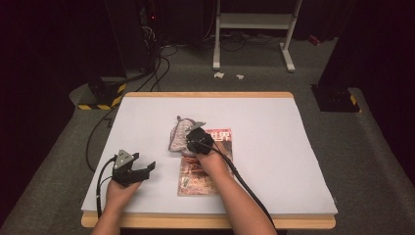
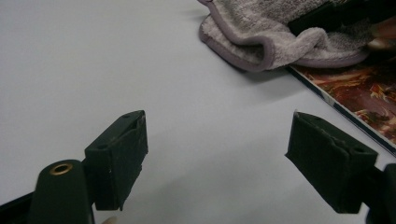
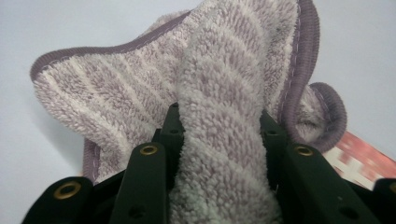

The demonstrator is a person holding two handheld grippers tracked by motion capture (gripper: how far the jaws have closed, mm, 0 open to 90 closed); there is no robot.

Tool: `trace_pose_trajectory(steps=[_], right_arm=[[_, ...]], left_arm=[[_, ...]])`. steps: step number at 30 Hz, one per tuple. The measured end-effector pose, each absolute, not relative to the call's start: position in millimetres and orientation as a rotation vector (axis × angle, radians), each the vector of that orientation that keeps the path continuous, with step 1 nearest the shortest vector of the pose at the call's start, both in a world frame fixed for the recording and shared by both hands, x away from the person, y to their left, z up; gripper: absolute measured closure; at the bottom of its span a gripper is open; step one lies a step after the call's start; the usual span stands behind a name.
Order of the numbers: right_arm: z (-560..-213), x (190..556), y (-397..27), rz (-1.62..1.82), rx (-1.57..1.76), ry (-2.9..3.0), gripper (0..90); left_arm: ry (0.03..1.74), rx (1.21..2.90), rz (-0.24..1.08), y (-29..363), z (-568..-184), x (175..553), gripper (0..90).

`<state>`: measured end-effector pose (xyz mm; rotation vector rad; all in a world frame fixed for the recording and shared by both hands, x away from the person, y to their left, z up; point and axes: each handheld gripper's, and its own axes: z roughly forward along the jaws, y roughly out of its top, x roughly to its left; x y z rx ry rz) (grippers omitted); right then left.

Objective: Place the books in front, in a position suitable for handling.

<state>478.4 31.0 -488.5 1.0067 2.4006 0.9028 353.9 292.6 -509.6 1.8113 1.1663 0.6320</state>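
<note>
right gripper (image 1: 195, 137): jaws clamped on a thick fold of the grey-lilac striped terry towel (image 1: 180, 134) | towel: bunched at the white table (image 1: 274, 161) centre, overlapping the top edge of a red illustrated magazine (image 1: 198, 178) | left gripper (image 1: 142, 170): jaws held wide apart, nothing between them, well left of the towel

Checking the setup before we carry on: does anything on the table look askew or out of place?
The grey towel is bunched in a crumpled heap, partly on the top edge of the magazine. A fold of it is pinched in the right gripper. The left gripper rests open on the table. Nothing looks spilled or damaged.
</note>
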Motion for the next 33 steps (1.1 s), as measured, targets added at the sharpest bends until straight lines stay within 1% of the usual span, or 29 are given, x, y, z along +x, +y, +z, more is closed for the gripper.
trace_pose_trajectory(steps=[4, 10, 15, 20, 23, 33], right_arm=[[-488.9, 483.2, 11.1, 0.896, 1.053, 2.367, 64.5], [-488.7, 488.5, -30.8, 0.874, 1.139, 2.304, 64.5], [-488.7, 488.1, -64.3, 0.87, 1.21, 2.248, 64.5], [-487.6, 486.0, -89.4, 0.865, 1.252, 2.224, 64.2], [-489.2, 485.1, -97.6, 0.883, 1.27, 2.213, 64.2], [-491.2, 483.4, -97.2, 0.895, 1.275, 2.2, 63.2]], left_arm=[[1.167, 1.81, 0.631, 292.5, -509.6, 353.9, 20.5], [1.167, 1.812, 0.635, 292.4, -509.6, 354.1, 20.5], [1.168, 1.811, 0.639, 292.1, -509.7, 353.9, 20.5], [1.168, 1.811, 0.639, 292.0, -509.7, 353.8, 20.5], [1.17, 1.811, 0.641, 292.0, -509.7, 353.8, 20.5], [1.167, 1.814, 0.643, 292.0, -509.7, 353.8, 20.5]])
